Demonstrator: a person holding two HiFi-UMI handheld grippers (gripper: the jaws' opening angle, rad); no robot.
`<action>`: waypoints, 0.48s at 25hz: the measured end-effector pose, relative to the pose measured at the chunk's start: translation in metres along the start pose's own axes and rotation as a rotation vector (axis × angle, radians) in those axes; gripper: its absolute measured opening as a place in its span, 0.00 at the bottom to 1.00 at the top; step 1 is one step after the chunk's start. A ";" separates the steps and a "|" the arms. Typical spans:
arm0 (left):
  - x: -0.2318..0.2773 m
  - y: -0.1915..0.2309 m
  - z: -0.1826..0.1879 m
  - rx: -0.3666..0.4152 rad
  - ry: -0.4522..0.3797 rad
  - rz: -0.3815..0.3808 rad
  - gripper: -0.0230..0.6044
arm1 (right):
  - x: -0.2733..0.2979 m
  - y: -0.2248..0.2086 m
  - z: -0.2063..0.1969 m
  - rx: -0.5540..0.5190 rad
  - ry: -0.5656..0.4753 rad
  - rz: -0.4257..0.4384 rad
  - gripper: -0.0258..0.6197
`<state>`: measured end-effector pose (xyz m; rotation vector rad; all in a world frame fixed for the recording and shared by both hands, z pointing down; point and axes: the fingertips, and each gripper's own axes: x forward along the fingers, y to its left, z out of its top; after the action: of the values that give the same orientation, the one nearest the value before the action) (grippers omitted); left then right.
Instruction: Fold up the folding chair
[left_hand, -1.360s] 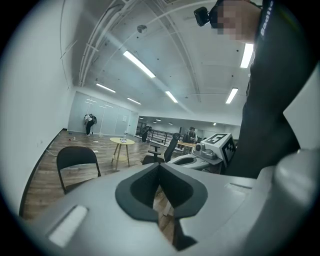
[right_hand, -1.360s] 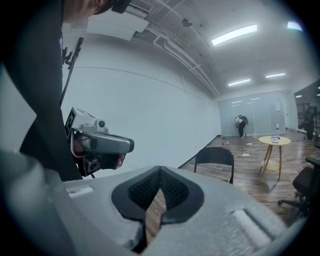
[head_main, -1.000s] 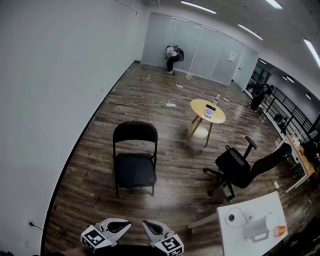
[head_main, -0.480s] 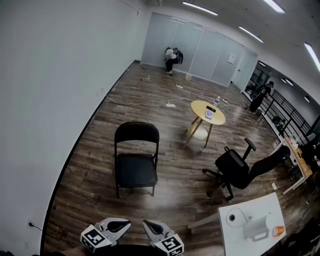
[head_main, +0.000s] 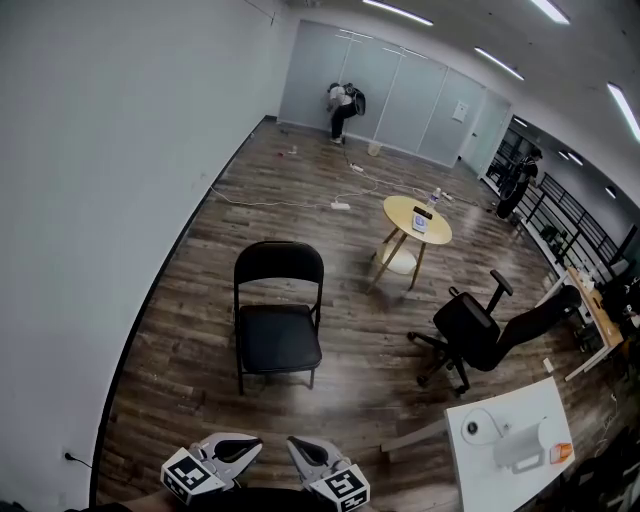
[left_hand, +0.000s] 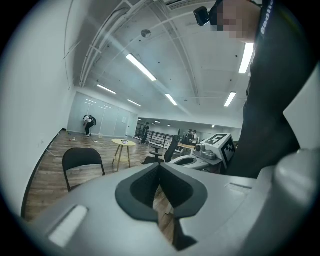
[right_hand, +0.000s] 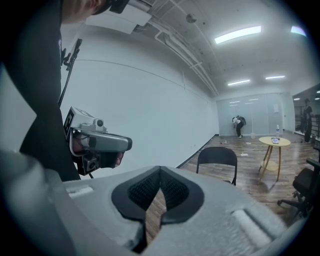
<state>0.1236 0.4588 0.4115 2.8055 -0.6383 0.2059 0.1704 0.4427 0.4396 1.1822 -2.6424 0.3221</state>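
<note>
Two sets of jaws pressed together, empty: left gripper (head_main: 250, 446), right gripper (head_main: 298, 446), well apart from chair (head_main: 278, 335) (unfolded, upright).

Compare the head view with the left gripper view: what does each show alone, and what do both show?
Head view only: the white table with a paper roll, and a cable along the floor. Left gripper view only: the ceiling pipes and the camera on the person's head. Both: the folding chair, standing unfolded, the round yellow table, the office chair, the distant person and the right gripper.
</note>
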 end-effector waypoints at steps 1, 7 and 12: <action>-0.003 0.003 -0.001 -0.001 0.000 -0.003 0.03 | 0.003 0.002 0.001 -0.001 -0.001 -0.001 0.04; -0.020 0.022 0.004 0.015 -0.017 0.003 0.03 | 0.021 0.012 0.007 -0.008 -0.005 -0.014 0.04; -0.030 0.039 0.007 0.027 -0.030 0.017 0.03 | 0.030 0.009 0.008 -0.006 -0.008 -0.051 0.04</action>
<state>0.0799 0.4351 0.4071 2.8350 -0.6718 0.1779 0.1434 0.4249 0.4404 1.2495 -2.6129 0.3003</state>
